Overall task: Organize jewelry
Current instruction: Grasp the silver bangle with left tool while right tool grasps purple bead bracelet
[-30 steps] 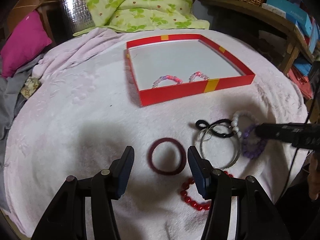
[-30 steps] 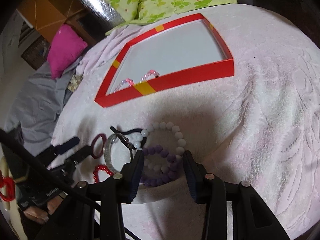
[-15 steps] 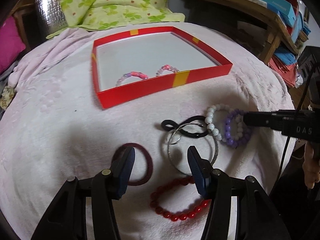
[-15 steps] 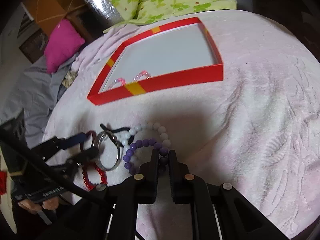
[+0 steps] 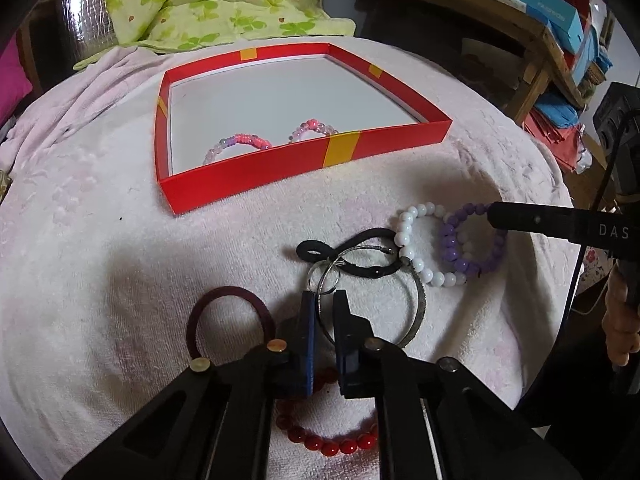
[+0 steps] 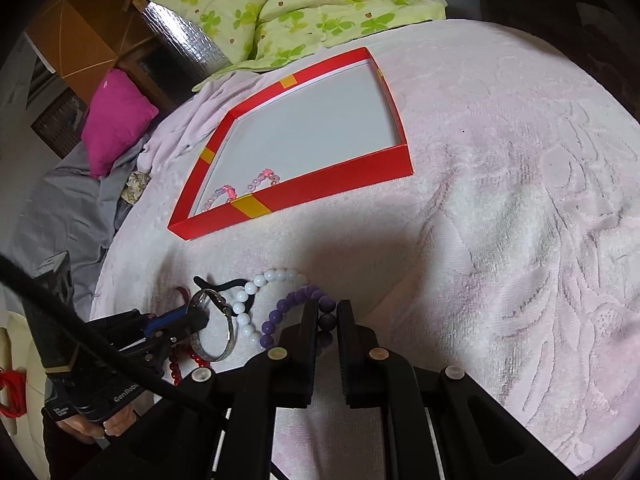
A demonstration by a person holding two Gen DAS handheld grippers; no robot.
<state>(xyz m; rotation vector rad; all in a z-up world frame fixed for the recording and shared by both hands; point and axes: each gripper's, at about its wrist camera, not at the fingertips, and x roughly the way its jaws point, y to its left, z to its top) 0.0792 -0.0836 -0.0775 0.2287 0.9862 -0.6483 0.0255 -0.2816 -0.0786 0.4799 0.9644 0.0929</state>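
Observation:
A red box lid (image 5: 256,176) (image 6: 344,184) lies on the pink blanket with two pink bead bracelets (image 5: 240,144) inside. My left gripper (image 5: 323,300) is shut on the silver bangle (image 5: 418,312), which also shows in the right wrist view (image 6: 230,340). My right gripper (image 6: 328,312) is shut on the purple bead bracelet (image 6: 280,312) (image 5: 452,244). A white bead bracelet (image 5: 408,232), a black hair tie (image 5: 320,252), a maroon ring (image 5: 208,308) and a red bead bracelet (image 5: 332,446) lie close by.
A green floral quilt (image 5: 208,4) lies behind the box. A magenta pillow (image 6: 116,120) and grey cloth (image 6: 60,216) are at the left. A wooden shelf (image 5: 532,32) with boxes stands at the right. The blanket (image 6: 520,200) stretches to the right of the jewelry.
My left gripper moved right off the maroon ring and shut on the silver bangle. My right gripper shut on the purple bracelet and stays shut.

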